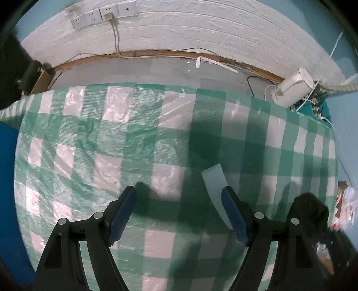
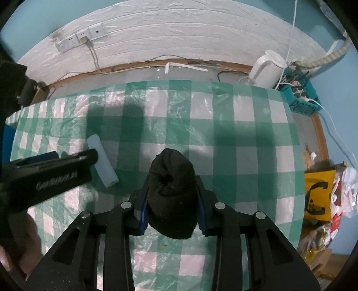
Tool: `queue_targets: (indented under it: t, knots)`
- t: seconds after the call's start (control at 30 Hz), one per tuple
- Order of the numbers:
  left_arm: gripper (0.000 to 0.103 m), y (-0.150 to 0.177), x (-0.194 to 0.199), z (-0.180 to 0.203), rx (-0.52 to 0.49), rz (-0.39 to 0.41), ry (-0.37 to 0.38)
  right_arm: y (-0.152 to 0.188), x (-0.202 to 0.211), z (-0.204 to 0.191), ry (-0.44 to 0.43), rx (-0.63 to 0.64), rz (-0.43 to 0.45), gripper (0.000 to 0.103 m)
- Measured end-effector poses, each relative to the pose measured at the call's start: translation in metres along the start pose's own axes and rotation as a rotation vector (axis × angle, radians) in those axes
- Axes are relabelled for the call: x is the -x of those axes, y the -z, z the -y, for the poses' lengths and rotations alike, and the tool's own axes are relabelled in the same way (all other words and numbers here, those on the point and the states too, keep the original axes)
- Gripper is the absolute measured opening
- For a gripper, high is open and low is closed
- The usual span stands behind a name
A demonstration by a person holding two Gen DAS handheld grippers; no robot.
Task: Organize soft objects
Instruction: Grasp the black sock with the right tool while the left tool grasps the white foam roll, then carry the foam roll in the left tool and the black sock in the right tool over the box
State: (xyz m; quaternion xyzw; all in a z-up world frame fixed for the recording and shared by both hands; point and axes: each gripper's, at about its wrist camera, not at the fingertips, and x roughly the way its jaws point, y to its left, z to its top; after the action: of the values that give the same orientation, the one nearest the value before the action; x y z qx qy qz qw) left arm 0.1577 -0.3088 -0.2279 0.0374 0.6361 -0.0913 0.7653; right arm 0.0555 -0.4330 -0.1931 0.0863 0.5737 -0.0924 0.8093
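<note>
Left wrist view shows the left gripper (image 1: pixel 179 215) spread wide and empty; the pale foam strip (image 1: pixel 216 190) lies at its 2 o'clock, long axis running 12 to 6. The right gripper (image 2: pixel 172 197) clamps a black sock (image 2: pixel 171 192).

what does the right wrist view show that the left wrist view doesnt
Only the right wrist view shows the right gripper shut on the rolled black sock, the left gripper's body from the side over the pale foam piece, and the yellow packet off the table's right edge.

Only the left wrist view shows the left gripper with its blue fingers spread wide and nothing between them.

Both show the green checked tablecloth, the foam piece, the white kettle, the wall sockets and the sock.
</note>
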Motion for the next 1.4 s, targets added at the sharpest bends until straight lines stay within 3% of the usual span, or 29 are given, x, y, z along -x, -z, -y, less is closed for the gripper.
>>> queue_targets:
  t: [0.4, 0.57, 0.63, 0.73, 0.87, 1.17, 1.4]
  knots:
    - [0.079, -0.003, 0.003, 0.012, 0.05, 0.006, 0.031, 0.002, 0.001, 0.011, -0.026, -0.034, 0.002, 0.033]
    - [0.078, 0.002, -0.01, 0.02, 0.024, -0.038, 0.013, 0.004, 0.001, 0.011, -0.033, -0.036, -0.005, 0.033]
    - [0.071, 0.005, -0.009, 0.022, 0.011, -0.035, 0.008, 0.004, 0.002, 0.011, -0.034, -0.036, -0.004, 0.033]
    - [0.047, 0.006, -0.007, 0.024, -0.007, -0.029, -0.023, 0.005, 0.002, 0.011, -0.034, -0.037, -0.005, 0.033]
    - [0.023, 0.009, -0.003, 0.022, -0.038, -0.017, -0.059, 0.004, 0.001, 0.01, -0.036, -0.042, -0.008, 0.033]
    - [0.014, 0.015, 0.004, 0.003, -0.071, -0.018, -0.009, 0.006, 0.006, 0.002, -0.042, -0.024, -0.001, 0.033]
    - [0.014, 0.019, 0.015, -0.004, -0.109, 0.01, -0.001, 0.008, 0.013, -0.004, -0.044, -0.007, 0.008, 0.033]
